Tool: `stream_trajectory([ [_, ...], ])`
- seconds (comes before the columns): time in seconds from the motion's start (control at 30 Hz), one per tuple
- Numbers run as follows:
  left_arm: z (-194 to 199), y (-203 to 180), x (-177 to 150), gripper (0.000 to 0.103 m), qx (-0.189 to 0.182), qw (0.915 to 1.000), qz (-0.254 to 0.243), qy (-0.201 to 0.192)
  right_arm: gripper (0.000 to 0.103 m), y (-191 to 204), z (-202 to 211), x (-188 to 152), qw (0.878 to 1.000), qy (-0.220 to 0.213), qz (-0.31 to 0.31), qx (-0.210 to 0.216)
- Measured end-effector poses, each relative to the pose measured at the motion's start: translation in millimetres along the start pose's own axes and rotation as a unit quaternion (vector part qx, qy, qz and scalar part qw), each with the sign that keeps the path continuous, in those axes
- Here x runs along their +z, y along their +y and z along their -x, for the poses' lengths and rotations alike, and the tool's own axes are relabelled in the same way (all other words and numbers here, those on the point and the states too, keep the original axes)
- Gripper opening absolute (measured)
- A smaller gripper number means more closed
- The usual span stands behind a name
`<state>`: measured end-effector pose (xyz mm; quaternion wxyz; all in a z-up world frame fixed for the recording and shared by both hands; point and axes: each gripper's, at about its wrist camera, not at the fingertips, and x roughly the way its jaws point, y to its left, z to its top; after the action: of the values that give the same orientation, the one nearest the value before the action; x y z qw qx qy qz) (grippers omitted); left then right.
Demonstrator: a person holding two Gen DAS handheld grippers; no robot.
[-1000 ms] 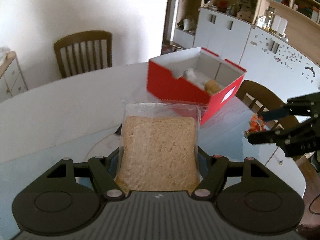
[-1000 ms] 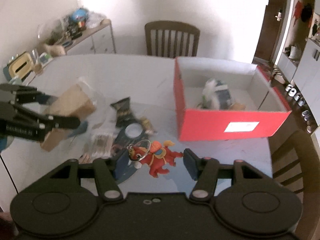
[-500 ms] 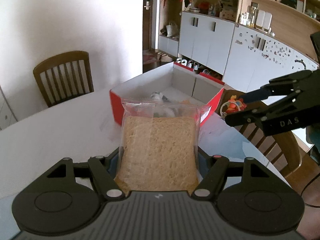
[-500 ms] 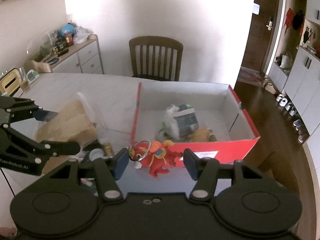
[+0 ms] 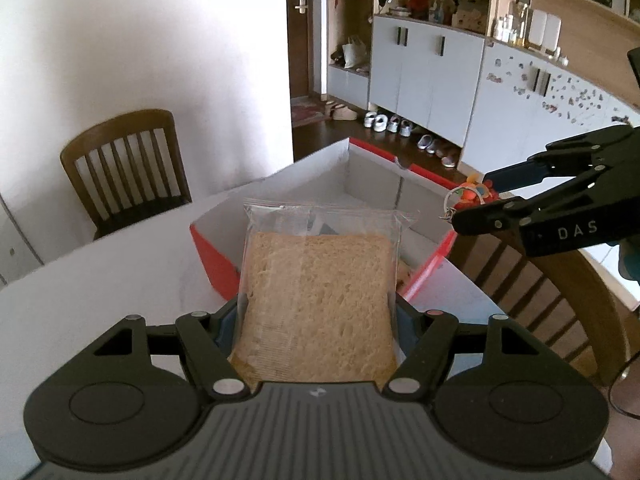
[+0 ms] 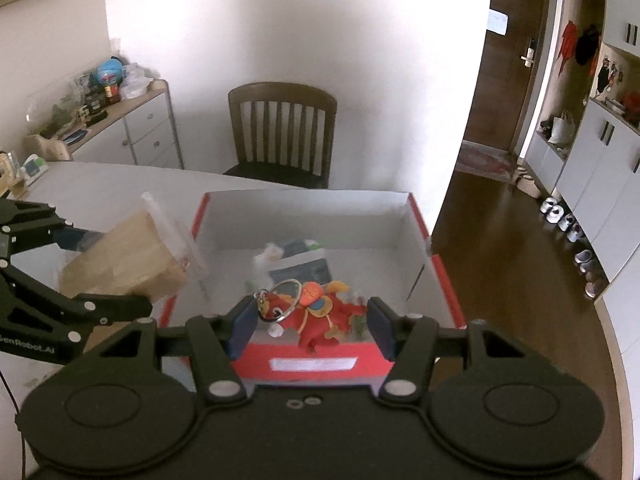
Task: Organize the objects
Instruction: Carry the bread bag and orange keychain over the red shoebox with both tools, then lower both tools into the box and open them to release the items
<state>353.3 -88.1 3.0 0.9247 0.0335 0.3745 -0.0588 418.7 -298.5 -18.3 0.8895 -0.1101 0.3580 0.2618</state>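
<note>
Left gripper (image 5: 316, 320) pitched downward over the table, jaws clamped on the two sides of a bagged bread slice (image 5: 318, 300); the clear wrapper's sealed top edge stands up past the pads, and the slice sits in front of the near-left corner of the red box (image 5: 214, 256). Right gripper (image 6: 310, 322) likewise tilted down, jaws about half apart and pinching a red toy keychain (image 6: 320, 314) by its ends; the metal ring sticks up at the toy's left. The keychain hangs over the near wall of the red box, just above the white label. In the right wrist view the bread shows at the box's left wall, partly over the rim. Box interior is white; it already holds a pale wrapped packet (image 6: 298, 264) and something small beside it, too blurred to identify. Table (image 5: 100, 280) white, rounded edge. Wooden chair (image 6: 282, 132) at the far side against a white wall, a second chair at the near-right edge. Sideboard with clutter at left; grey cupboards, shelves and a row of shoes along the dark wood floor at right.
</note>
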Motion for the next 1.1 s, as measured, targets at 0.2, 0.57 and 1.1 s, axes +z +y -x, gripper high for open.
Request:
stream_trajectory([
  [0.2, -35, -4, 33, 0.072, 0.008, 0.9998, 0.014, 0.012, 0.059, -21, -27, 5, 1.000, 0.005, 0.010, -0.011],
  [0.57, -107, -15, 77, 0.072, 0.049, 0.9976, -0.025, 0.041, 0.059, -41, -75, 9, 0.998, 0.027, 0.043, -0.023],
  [1.1, -184, -17, 80, 0.073, 0.054, 0.9921, -0.047, 0.103, 0.059, -46, -127, -1, 0.995, 0.078, 0.058, 0.000],
])
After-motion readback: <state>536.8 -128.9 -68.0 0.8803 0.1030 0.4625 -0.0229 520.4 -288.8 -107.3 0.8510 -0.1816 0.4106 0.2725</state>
